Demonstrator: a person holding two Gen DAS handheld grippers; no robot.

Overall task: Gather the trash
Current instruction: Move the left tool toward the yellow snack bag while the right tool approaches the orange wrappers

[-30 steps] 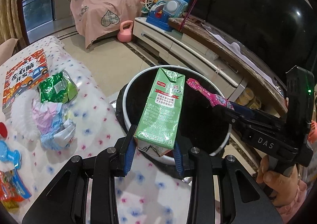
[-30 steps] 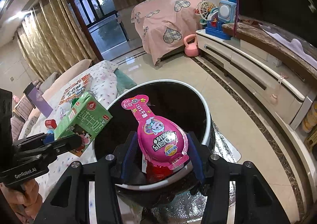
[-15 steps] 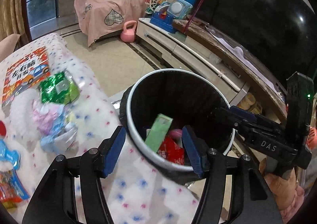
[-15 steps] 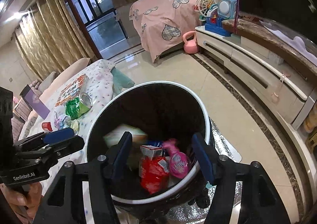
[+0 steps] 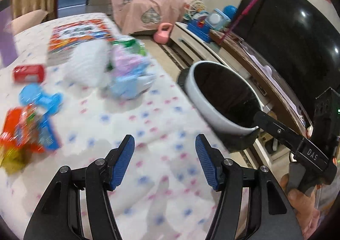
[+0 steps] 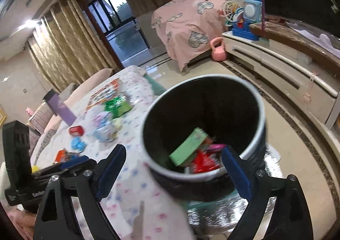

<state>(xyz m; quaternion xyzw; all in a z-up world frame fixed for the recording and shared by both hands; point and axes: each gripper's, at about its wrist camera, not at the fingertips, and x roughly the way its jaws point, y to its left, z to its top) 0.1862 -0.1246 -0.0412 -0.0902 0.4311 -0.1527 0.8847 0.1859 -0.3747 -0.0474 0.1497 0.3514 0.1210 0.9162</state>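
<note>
over the dotted tablecloth [image 5: 161,112] | left gripper [image 5: 164,150] jaws spread wide, empty | right gripper [image 6: 173,165] jaws wide apart, empty, above bin [image 6: 255,100] | green carton [image 6: 188,147] and pink wrapper [image 6: 217,146] lie inside bin | blurred wrappers [image 5: 23,134] on cloth

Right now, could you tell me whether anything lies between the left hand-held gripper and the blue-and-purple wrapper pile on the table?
Nothing visible does. The left hand-held gripper is open and empty, with only bare dotted tablecloth between it and the wrapper pile. The bin stands off to the right, out of that path.
</note>
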